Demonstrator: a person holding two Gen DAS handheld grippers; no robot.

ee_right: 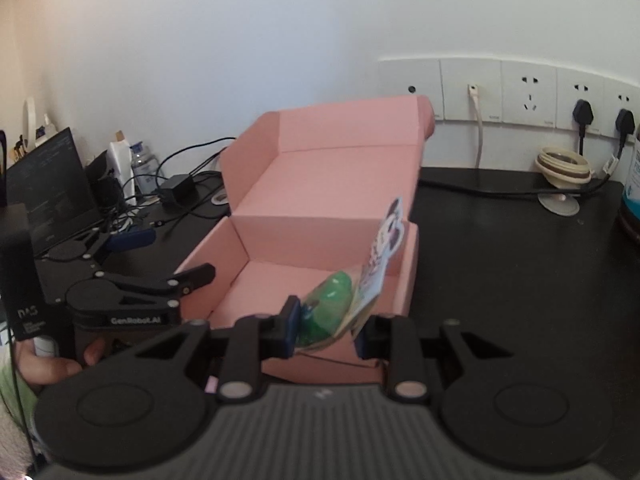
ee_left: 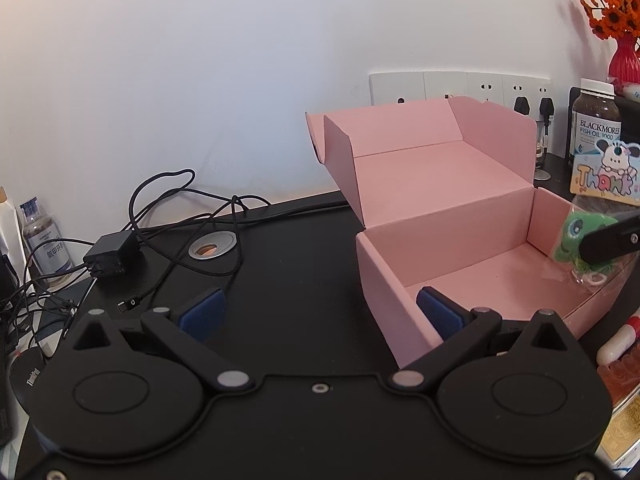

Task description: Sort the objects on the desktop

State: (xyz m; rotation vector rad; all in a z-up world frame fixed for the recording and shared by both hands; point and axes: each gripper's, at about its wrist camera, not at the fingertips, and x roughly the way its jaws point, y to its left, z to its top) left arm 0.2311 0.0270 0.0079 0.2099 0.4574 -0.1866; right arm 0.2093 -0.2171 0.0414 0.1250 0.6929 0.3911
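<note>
Packaged green toy (ee_right: 332, 304) with cartoon card clamped in right tongs (ee_right: 326, 330), held above open pink box (ee_right: 320, 184), at its near right rim. Box set on black tabletop (ee_right: 500, 264). Left tongs (ee_left: 320, 312) spread wide, nothing gripped, straddling box's left wall.

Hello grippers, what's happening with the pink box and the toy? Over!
Right hand-held gripper shut on packaged green toy, over pink box. Left hand-held gripper open, astride the box's left wall. Box lid up, nothing blocking.
</note>
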